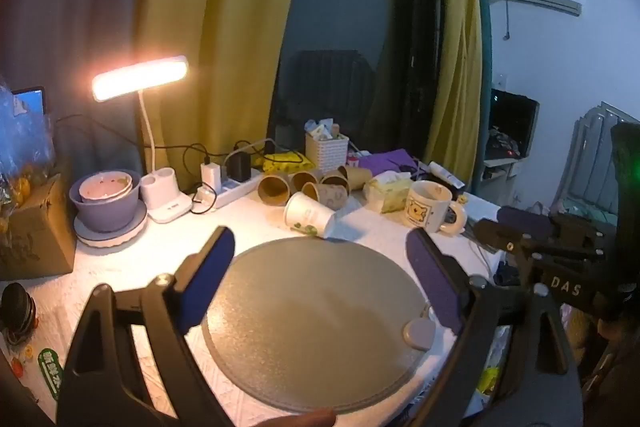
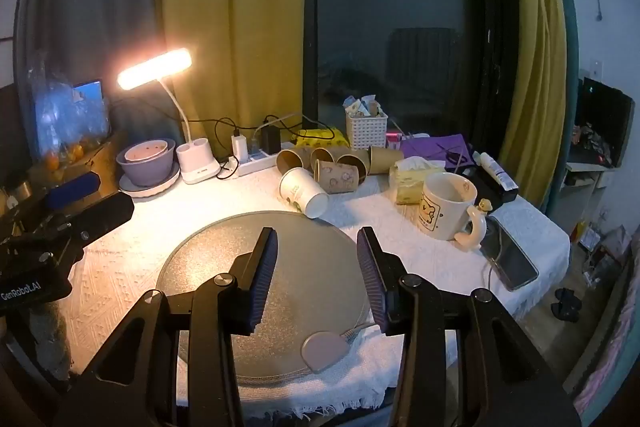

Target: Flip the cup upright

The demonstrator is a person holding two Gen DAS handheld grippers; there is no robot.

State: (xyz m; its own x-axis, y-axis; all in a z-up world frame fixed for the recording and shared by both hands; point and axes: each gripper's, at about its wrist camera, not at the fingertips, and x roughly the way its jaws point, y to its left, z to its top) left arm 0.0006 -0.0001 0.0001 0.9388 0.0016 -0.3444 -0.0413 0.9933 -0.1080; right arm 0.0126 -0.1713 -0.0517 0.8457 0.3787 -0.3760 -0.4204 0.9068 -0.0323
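A white paper cup [image 1: 309,215] with a green print lies on its side at the far edge of the round grey mat [image 1: 316,319]; it also shows in the right wrist view [image 2: 303,192]. My left gripper [image 1: 322,237] is open and empty, its jaws wide over the mat, short of the cup. My right gripper [image 2: 317,235] is open and empty, above the mat [image 2: 280,267], with the cup just beyond its fingertips. The right gripper also shows at the right of the left wrist view [image 1: 520,223].
Several brown paper cups [image 1: 304,185] lie on their sides behind the white cup. A cartoon mug [image 2: 448,205] stands upright at the right, next to a tissue pack [image 2: 412,179] and a phone [image 2: 510,255]. A lit desk lamp [image 2: 154,69], purple bowls [image 2: 146,161] and a power strip [image 2: 256,159] are at the back left.
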